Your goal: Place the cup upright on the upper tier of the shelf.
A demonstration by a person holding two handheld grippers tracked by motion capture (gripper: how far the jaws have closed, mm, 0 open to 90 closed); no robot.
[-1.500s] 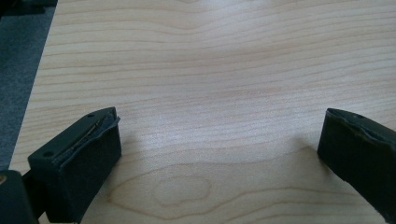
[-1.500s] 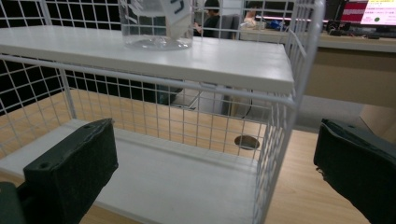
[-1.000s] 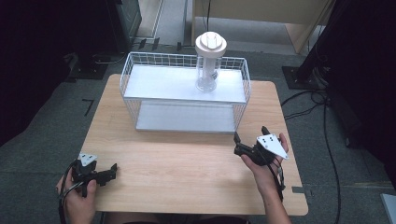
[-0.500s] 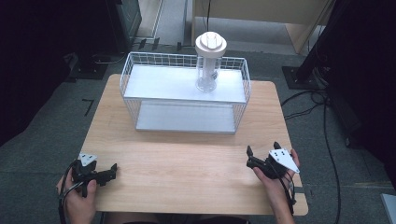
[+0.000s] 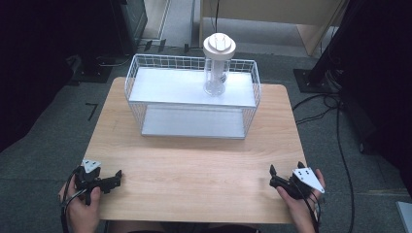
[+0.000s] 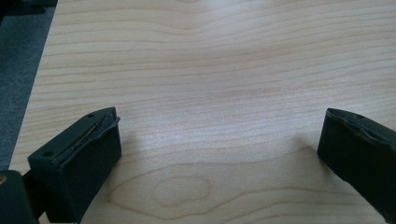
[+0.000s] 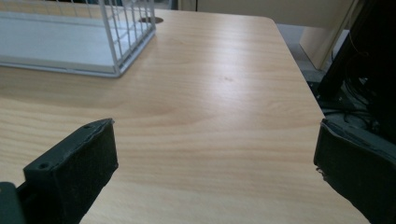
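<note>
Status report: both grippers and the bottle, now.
Left gripper open, empty, near table edge. Right gripper open, empty, at the near right. Clear bottle upright on wire rack top shelf, untouched. Table between them bare.

High view looks down; gripper views skim close over table (image 5: 194, 170).

The left gripper (image 5: 115, 177) and right gripper (image 5: 273, 175) are held low by the hands at the near corners, jaws spread wide, nothing gripped.

Setting: lab or test room
Evidence: bare wooden table (image 5: 194, 170), grey carpet floor (image 5: 43, 160), trailing floor cables (image 5: 340, 145), dark equipment stands (image 5: 316, 73)
</note>
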